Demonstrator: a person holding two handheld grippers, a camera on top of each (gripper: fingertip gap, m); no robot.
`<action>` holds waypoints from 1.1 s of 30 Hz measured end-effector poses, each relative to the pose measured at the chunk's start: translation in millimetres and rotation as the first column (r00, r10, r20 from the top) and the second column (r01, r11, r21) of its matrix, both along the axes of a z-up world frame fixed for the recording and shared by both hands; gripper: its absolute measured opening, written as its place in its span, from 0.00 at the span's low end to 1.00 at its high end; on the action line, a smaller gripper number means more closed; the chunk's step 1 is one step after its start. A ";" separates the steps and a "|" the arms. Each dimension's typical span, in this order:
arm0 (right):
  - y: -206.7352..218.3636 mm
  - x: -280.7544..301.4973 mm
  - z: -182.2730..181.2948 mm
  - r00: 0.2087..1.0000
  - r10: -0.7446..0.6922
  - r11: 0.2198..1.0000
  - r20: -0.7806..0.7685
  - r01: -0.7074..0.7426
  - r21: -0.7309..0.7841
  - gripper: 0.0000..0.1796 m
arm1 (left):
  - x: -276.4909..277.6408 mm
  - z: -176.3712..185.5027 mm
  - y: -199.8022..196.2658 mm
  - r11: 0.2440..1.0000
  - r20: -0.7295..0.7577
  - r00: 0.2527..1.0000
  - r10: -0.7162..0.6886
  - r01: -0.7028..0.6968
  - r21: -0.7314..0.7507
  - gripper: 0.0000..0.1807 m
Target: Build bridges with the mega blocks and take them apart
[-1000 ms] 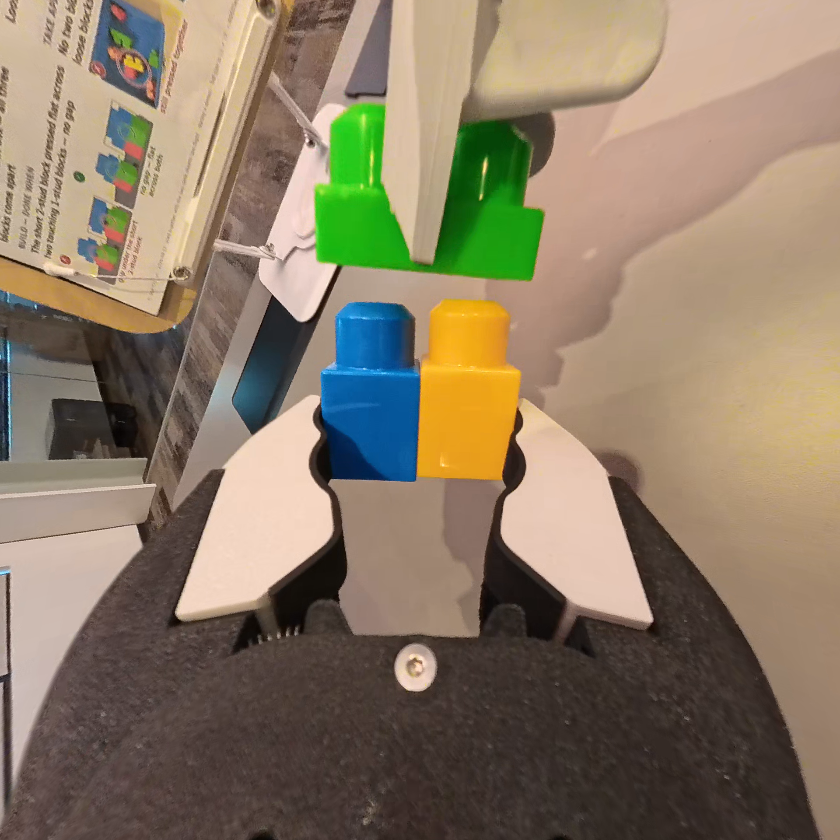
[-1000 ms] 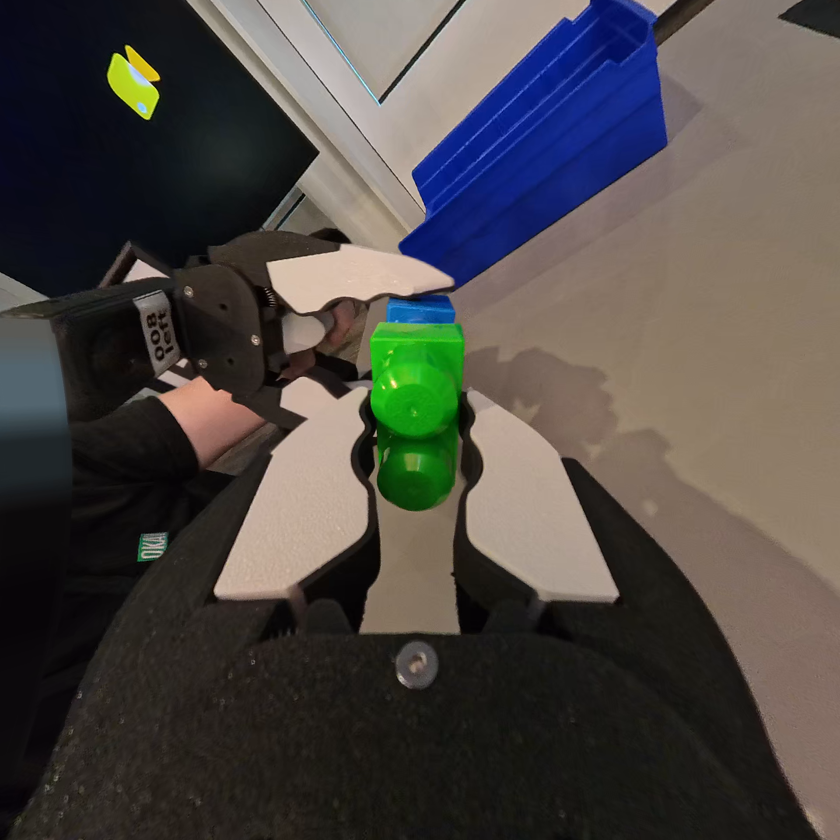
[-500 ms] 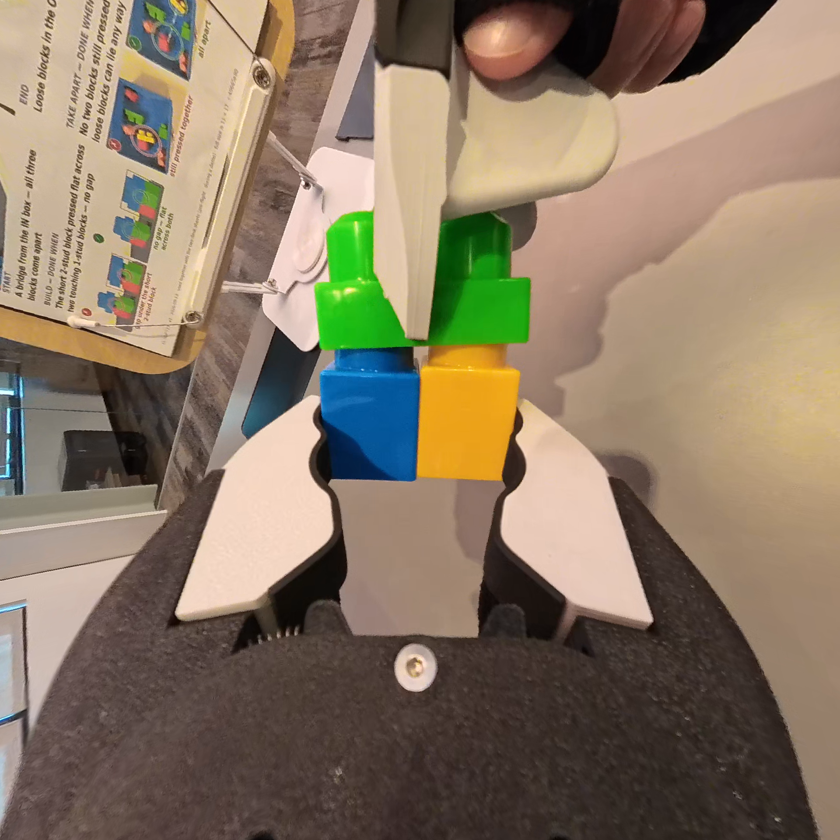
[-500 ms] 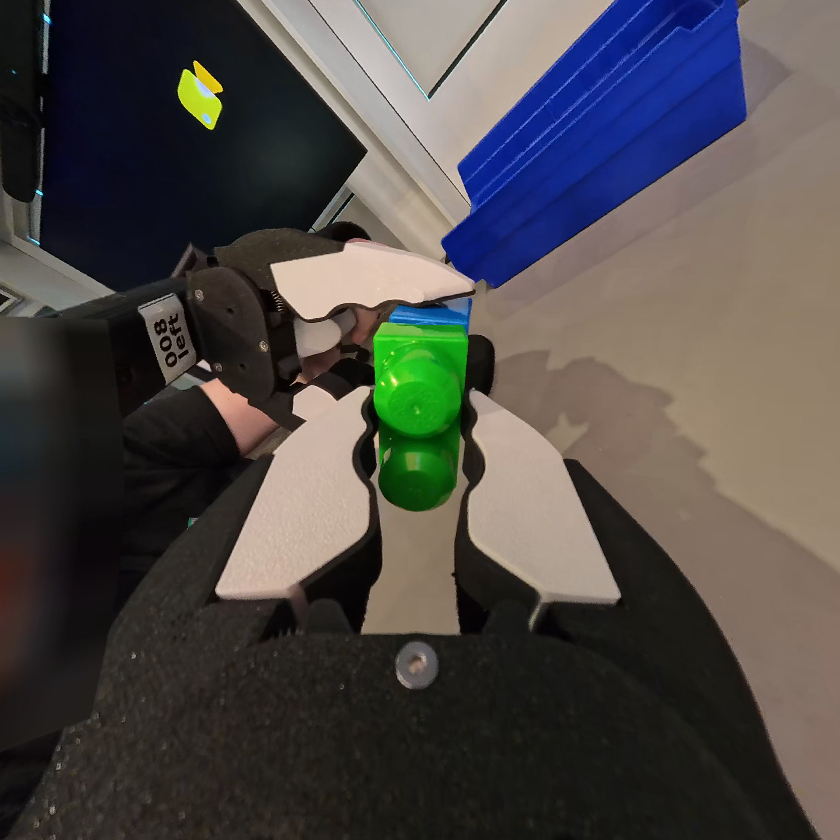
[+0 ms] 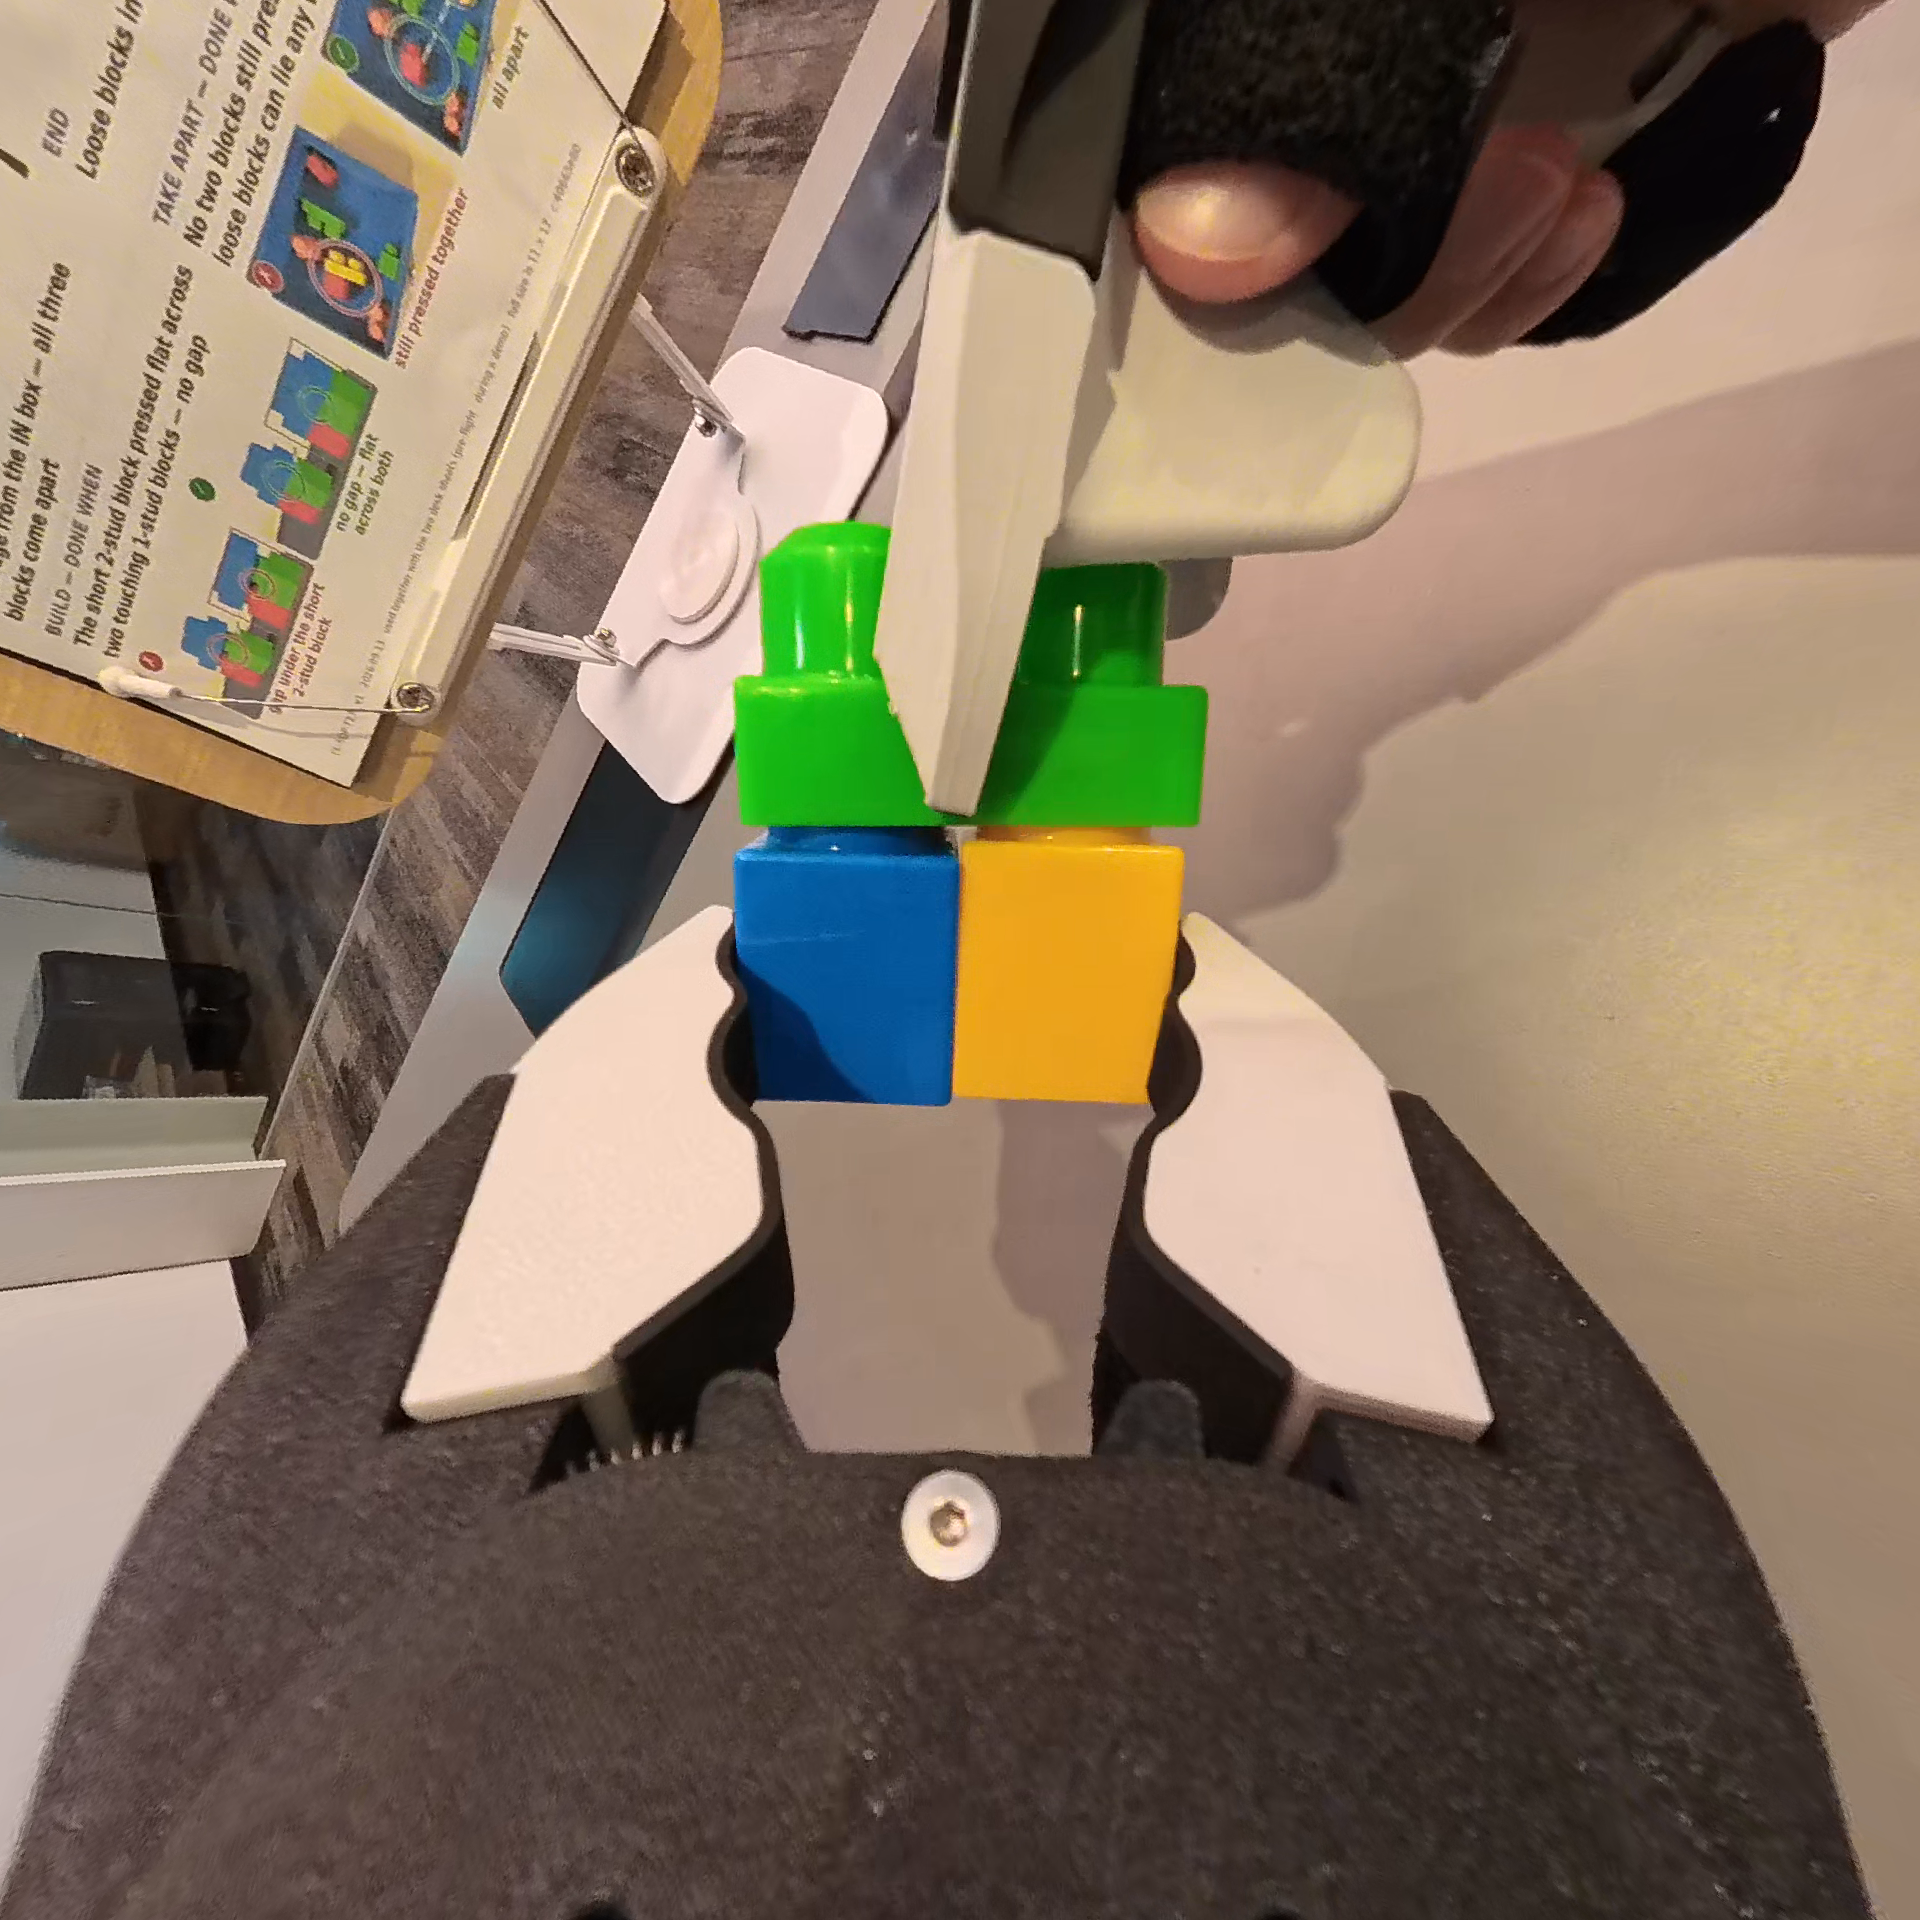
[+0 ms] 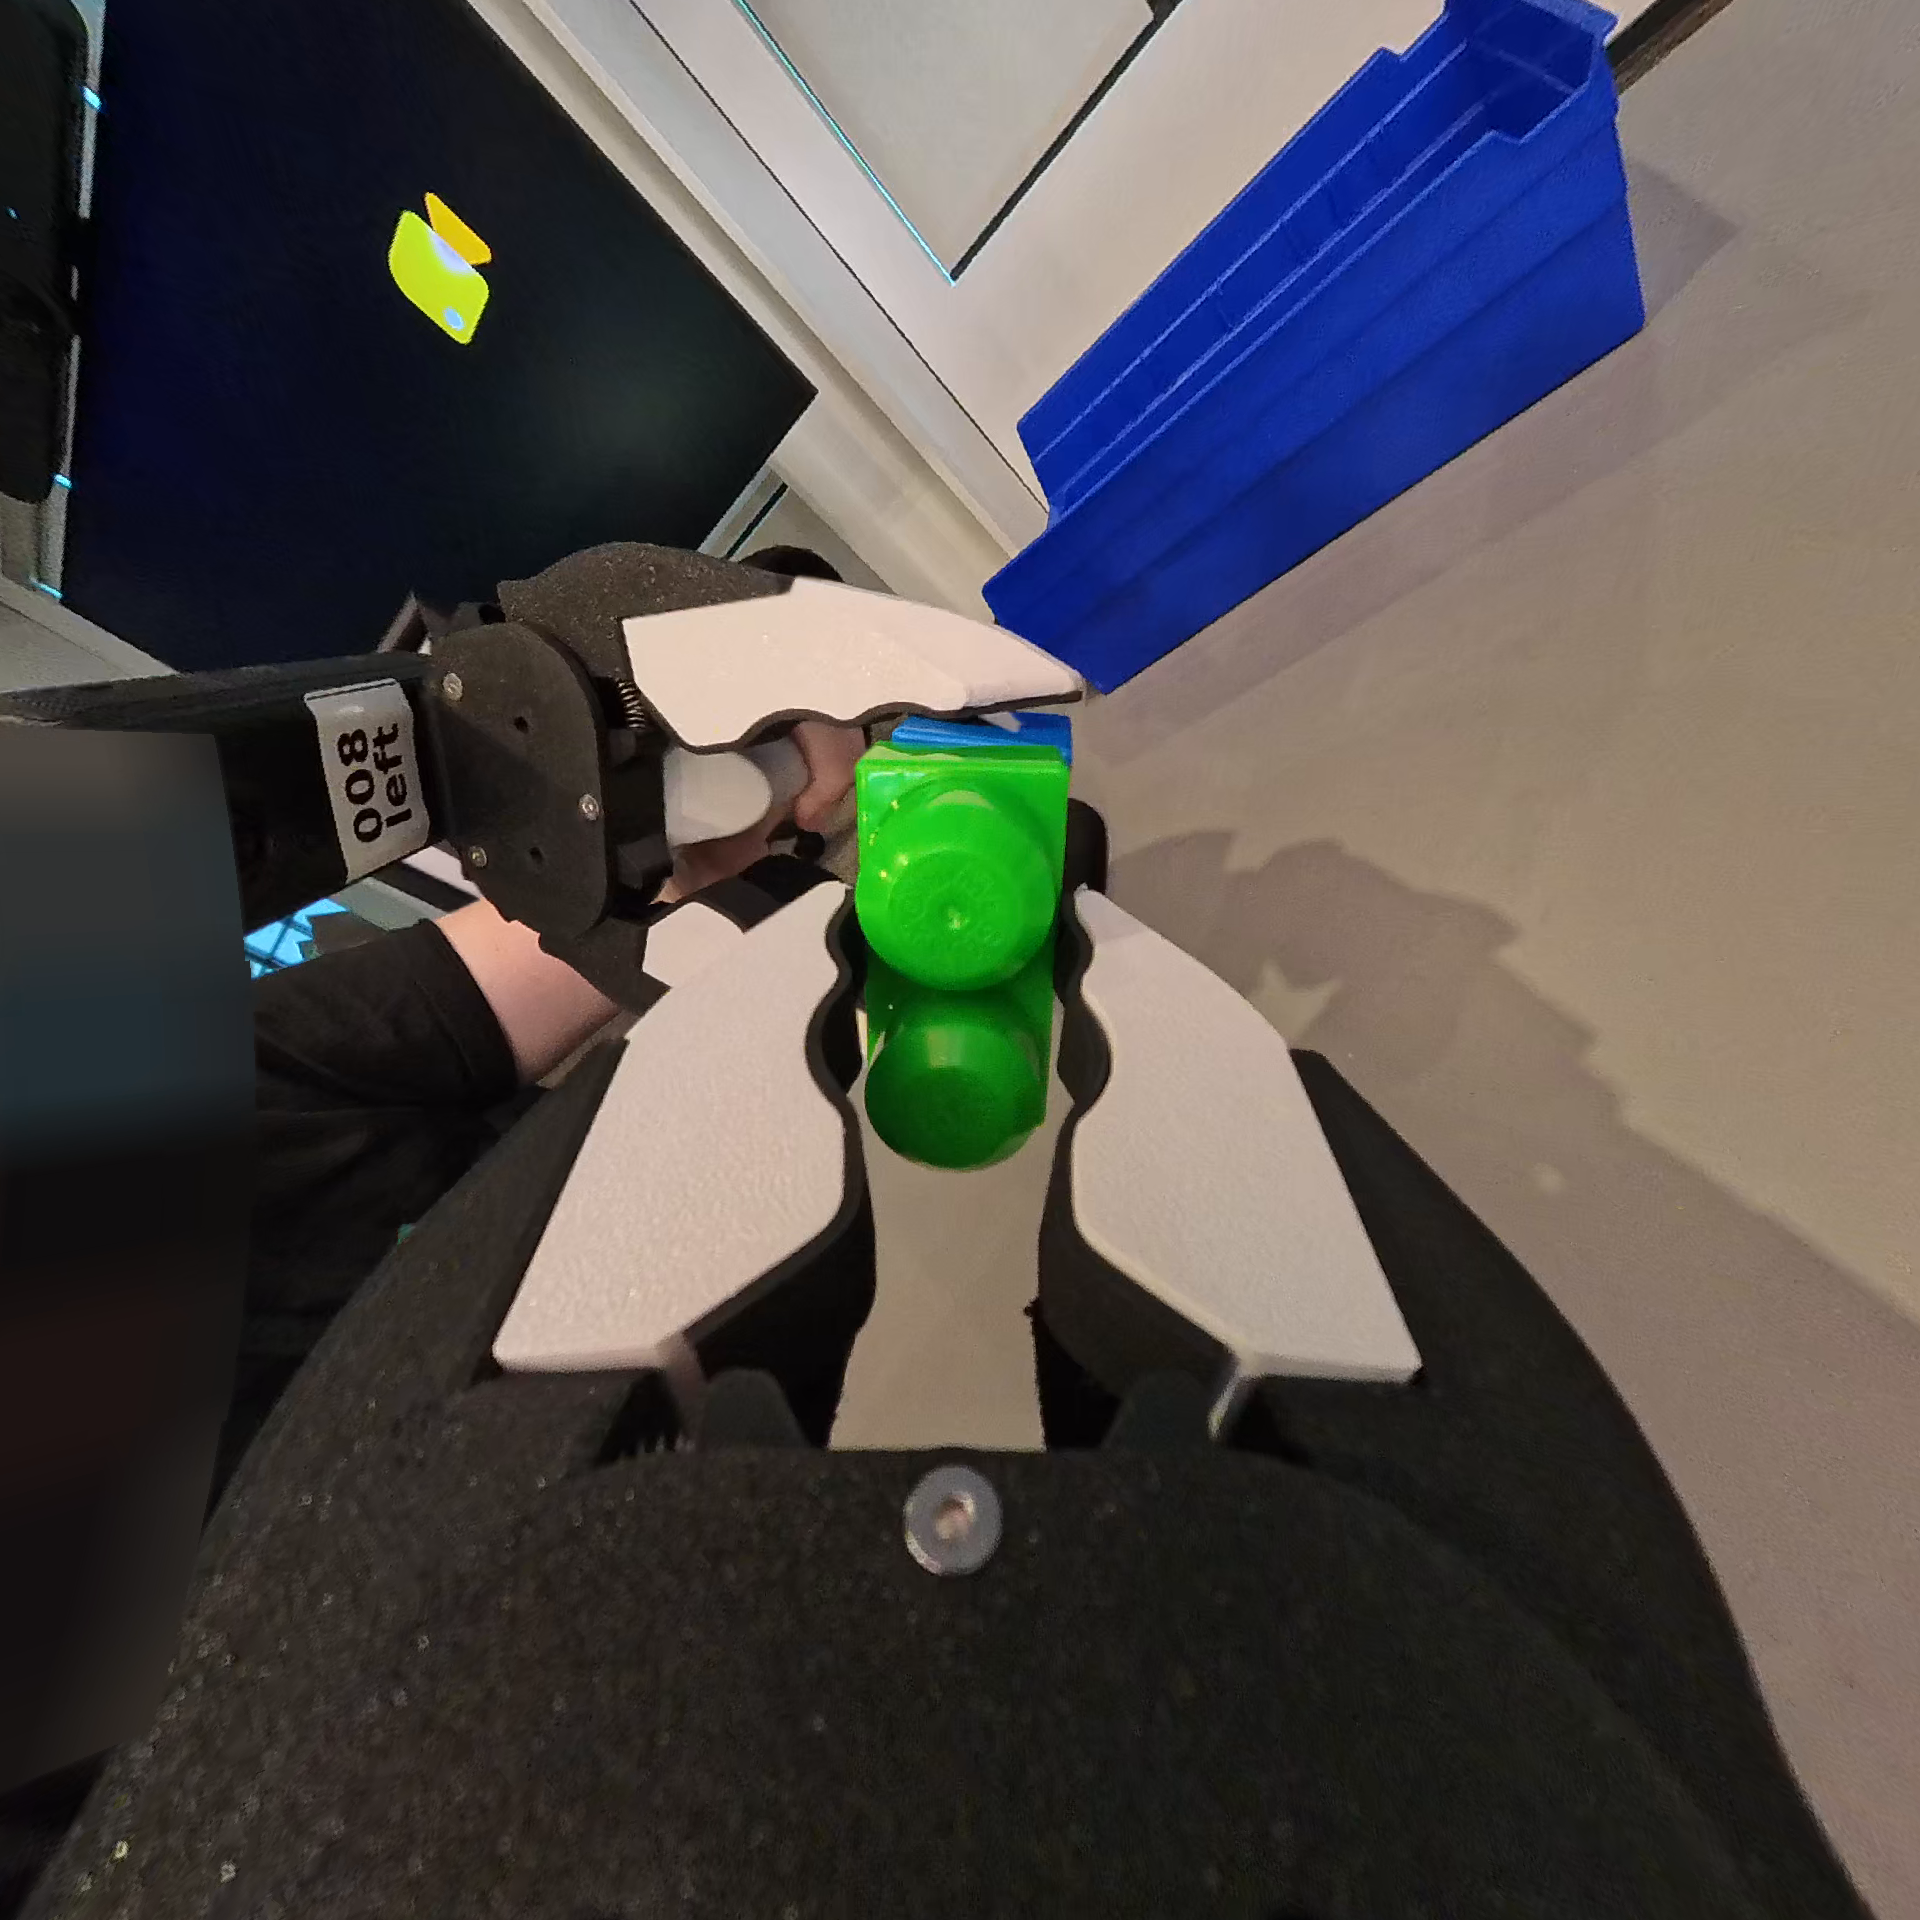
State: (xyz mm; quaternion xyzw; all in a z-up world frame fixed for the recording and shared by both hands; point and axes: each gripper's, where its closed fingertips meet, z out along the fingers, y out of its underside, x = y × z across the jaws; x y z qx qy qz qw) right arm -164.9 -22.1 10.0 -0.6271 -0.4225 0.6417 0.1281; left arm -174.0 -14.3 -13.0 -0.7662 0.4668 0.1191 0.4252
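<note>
The left tool is pressed together on two single-stud blocks held side by side and touching: the blue block and the yellow block. Each finger bears on one outer face of the pair. The right tool is pinched on the green block, a two-stud piece, gripping its long side walls. In the left wrist view the green block sits across the tops of both lower blocks, all clear of the bench. A narrow seam shows beneath it; full seating cannot be confirmed.

Handling, as judged: the blocks are light, hollow, rigid plastic with glossy faces, so they may slip under a slack grip. They are unlikely to crush. The lower pair is joined only by finger pressure; any relaxing of the left tool could let the blocks part or tilt. Hold flat side walls, not studs. Press straight down along the stud axis.

A blue bin stands behind on the bench.
</note>
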 end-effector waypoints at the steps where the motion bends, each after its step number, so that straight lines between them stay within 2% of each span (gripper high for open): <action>1: 0.5 -0.5 0.4 1.000 -0.005 1.000 -0.006 0.005 -0.002 0.19 | -0.2 0.2 0.6 1.000 0.002 1.000 0.004 -0.004 -0.001 0.41; 15: 9.1 -7.6 -7.0 0.998 -0.058 0.998 0.009 0.058 0.008 0.19 | -4.9 -7.4 8.5 1.000 0.032 0.999 0.019 -0.019 -0.023 0.41; 20: 12.7 0.4 -0.4 0.998 -0.056 0.998 -0.027 0.057 0.023 0.19 | 2.4 4.7 7.8 0.999 0.159 0.987 0.000 0.006 -0.038 0.45; 23: 17.6 7.5 4.7 0.996 -0.066 0.998 -0.059 0.066 0.006 0.19 | -4.3 3.4 0.6 0.991 0.226 0.974 0.026 0.004 -0.132 0.51; 25: 19.6 12.4 8.8 0.994 -0.058 0.998 -0.095 0.058 -0.004 0.19 | -10.2 4.8 -6.6 0.981 0.333 0.942 0.044 0.022 -0.192 0.51; 26: 19.3 14.3 12.2 0.991 -0.045 0.999 -0.125 0.046 0.011 0.19 | -11.3 9.8 -9.3 0.976 0.437 0.898 0.049 0.049 -0.210 0.50; 27: 17.1 15.6 15.8 0.987 -0.022 0.999 -0.156 0.028 0.036 0.19 | -11.5 17.0 -12.1 0.968 0.565 0.823 0.058 0.093 -0.235 0.46; 29: 10.3 16.4 23.6 0.976 0.024 0.995 -0.218 -0.003 0.097 0.19 | -11.2 37.3 -16.9 0.937 0.807 0.585 0.081 0.232 -0.262 0.37; 30: 6.5 16.0 26.9 0.968 0.045 0.991 -0.246 -0.013 0.131 0.19 | -11.2 49.1 -20.5 0.916 0.891 0.447 0.080 0.319 -0.243 0.27; 31: 2.8 15.3 28.3 0.964 0.064 0.987 -0.259 -0.022 0.161 0.19 | -12.1 57.6 -22.1 0.901 0.938 0.338 0.082 0.378 -0.215 0.23; 32: -0.4 14.6 28.5 0.962 0.079 0.982 -0.263 -0.030 0.186 0.19 | -12.8 60.8 -22.3 0.894 0.956 0.283 0.075 0.405 -0.190 0.22; 33: -2.8 13.9 28.1 0.961 0.090 0.977 -0.262 -0.034 0.213 0.19 | -12.7 59.0 -20.5 0.899 0.960 0.272 0.067 0.401 -0.176 0.23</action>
